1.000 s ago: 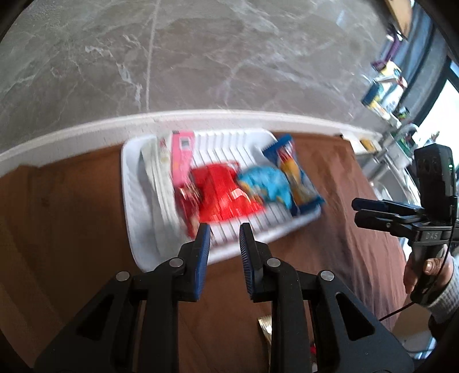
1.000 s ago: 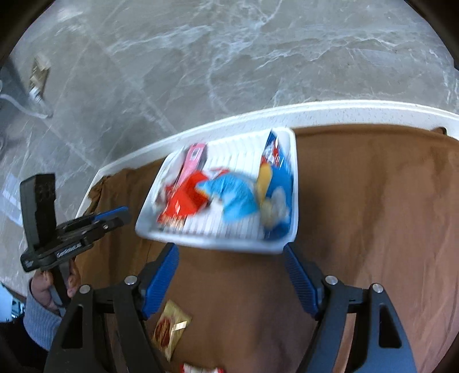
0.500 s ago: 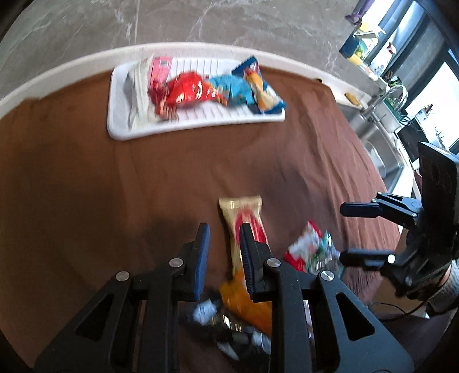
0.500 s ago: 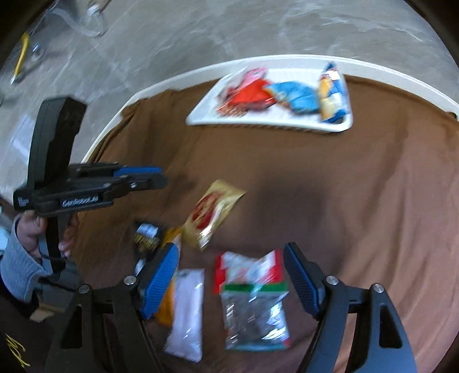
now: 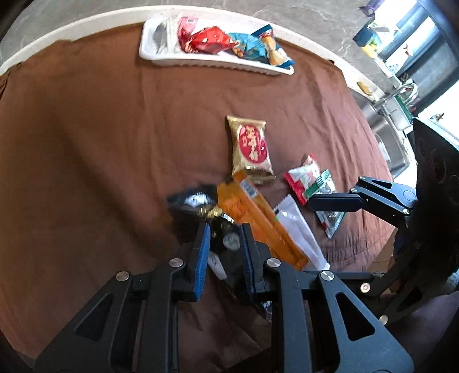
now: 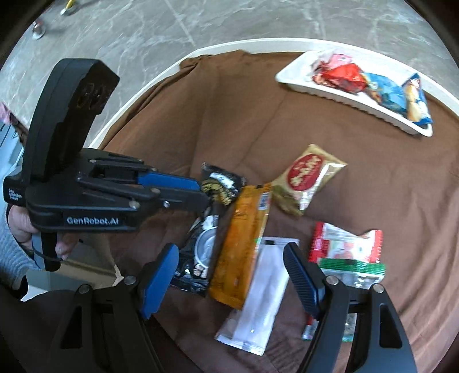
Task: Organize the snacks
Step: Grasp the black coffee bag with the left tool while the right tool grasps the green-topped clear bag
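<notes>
A white tray (image 5: 200, 60) at the far edge holds red, blue and pink snack packets; it also shows in the right wrist view (image 6: 341, 94). Loose snacks lie near me on the brown cloth: a gold packet (image 5: 251, 147), an orange stick pack (image 5: 258, 218), a white pack (image 6: 258, 289), a black packet (image 6: 219, 185), a black pouch (image 6: 198, 258) and a red-green packet (image 6: 347, 249). My left gripper (image 5: 225, 229) is narrowly open and empty, just above the black packets. My right gripper (image 6: 231, 252) is wide open, empty, above the orange and white packs.
The round table has a white rim (image 5: 71, 28) and a brown cloth (image 5: 100, 143). Grey marble floor (image 6: 172, 25) lies beyond. A sink and shelves (image 5: 396, 94) stand at the far right.
Both grippers pulled back from the tray to the near pile of loose snacks and came down closer over it. Neither has taken hold of anything.
</notes>
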`<state>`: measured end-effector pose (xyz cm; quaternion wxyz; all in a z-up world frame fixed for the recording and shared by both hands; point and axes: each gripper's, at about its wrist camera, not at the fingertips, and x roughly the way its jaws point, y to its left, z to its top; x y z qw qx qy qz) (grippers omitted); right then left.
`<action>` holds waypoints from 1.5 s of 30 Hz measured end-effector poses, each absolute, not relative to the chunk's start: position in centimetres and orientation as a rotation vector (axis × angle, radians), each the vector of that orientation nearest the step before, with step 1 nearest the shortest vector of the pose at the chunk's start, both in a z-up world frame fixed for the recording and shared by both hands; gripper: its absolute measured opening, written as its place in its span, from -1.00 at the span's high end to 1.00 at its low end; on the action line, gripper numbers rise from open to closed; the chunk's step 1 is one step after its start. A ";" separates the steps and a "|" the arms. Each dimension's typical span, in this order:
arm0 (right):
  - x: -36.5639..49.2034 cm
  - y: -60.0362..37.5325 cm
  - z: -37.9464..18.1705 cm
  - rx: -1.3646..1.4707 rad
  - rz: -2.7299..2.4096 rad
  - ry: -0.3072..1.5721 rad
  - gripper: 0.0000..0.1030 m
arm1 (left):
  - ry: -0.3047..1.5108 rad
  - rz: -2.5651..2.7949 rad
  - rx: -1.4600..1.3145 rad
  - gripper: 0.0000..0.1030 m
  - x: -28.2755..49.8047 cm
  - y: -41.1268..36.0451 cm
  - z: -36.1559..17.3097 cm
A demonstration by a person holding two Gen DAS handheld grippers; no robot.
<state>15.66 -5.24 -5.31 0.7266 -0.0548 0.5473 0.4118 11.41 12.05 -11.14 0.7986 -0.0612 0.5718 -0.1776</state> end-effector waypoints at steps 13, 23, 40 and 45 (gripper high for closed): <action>15.8 -6.6 -6.9 -0.105 0.864 1.249 -0.52 | 1.272 -0.330 -0.160 0.61 11.8 12.0 -13.0; 15.2 -8.3 -6.6 -0.075 0.822 1.253 -0.52 | 1.299 -0.358 -0.346 0.61 12.4 13.3 -13.3; 17.0 -10.9 -6.5 -0.120 0.659 1.202 -0.58 | 1.352 -0.349 -0.470 -0.55 12.0 13.0 -14.9; 17.1 -11.4 -7.3 -0.170 0.621 1.217 -0.62 | 1.346 -0.354 -0.427 -0.55 11.8 11.8 -14.8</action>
